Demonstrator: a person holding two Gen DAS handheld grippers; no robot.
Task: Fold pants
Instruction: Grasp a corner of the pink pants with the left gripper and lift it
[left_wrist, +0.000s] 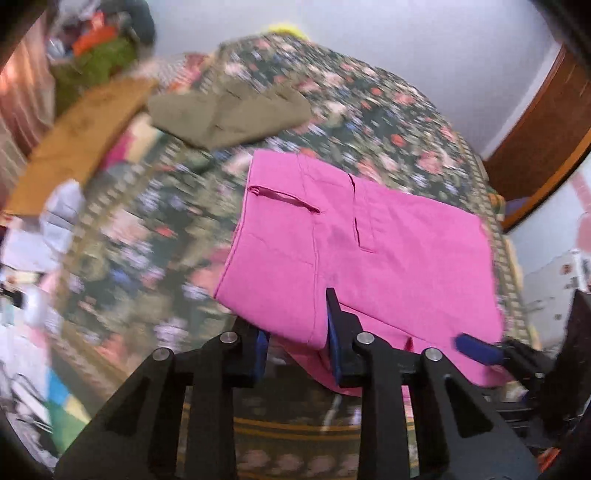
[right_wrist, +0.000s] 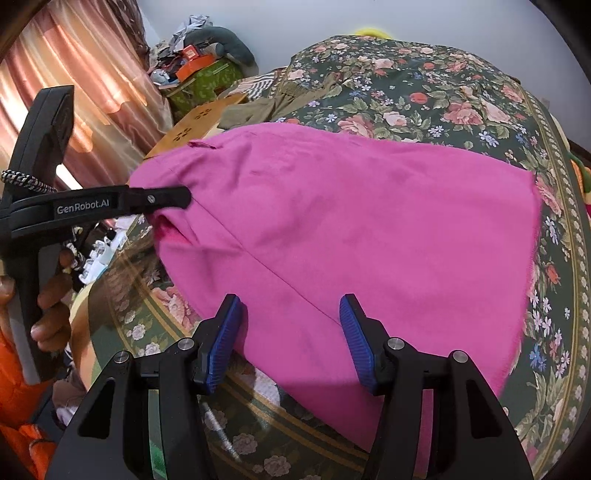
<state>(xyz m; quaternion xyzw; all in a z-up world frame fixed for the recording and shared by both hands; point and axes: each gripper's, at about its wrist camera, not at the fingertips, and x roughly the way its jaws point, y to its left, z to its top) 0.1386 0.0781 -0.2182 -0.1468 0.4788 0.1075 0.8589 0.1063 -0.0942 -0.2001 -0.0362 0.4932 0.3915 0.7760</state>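
Note:
Pink pants (left_wrist: 369, 240) lie folded on a floral bedspread, waistband and pockets toward the far side; they also fill the right wrist view (right_wrist: 351, 236). My left gripper (left_wrist: 299, 336) is open, its blue pads astride the pants' near left edge, fabric lying between the fingers. In the right wrist view the left gripper (right_wrist: 177, 199) reaches in from the left and touches the pants' left edge. My right gripper (right_wrist: 291, 332) is open and empty, hovering at the pants' near edge; its blue pad (left_wrist: 480, 349) shows at the near right corner in the left wrist view.
Folded olive pants (left_wrist: 229, 114) lie farther back on the floral bedspread (left_wrist: 388, 103). A brown cardboard piece (left_wrist: 81, 140) leans at the bed's left side. A cluttered green box (right_wrist: 203, 81) and pink curtains (right_wrist: 74, 92) stand at back left. A wooden door (left_wrist: 546, 122) is at right.

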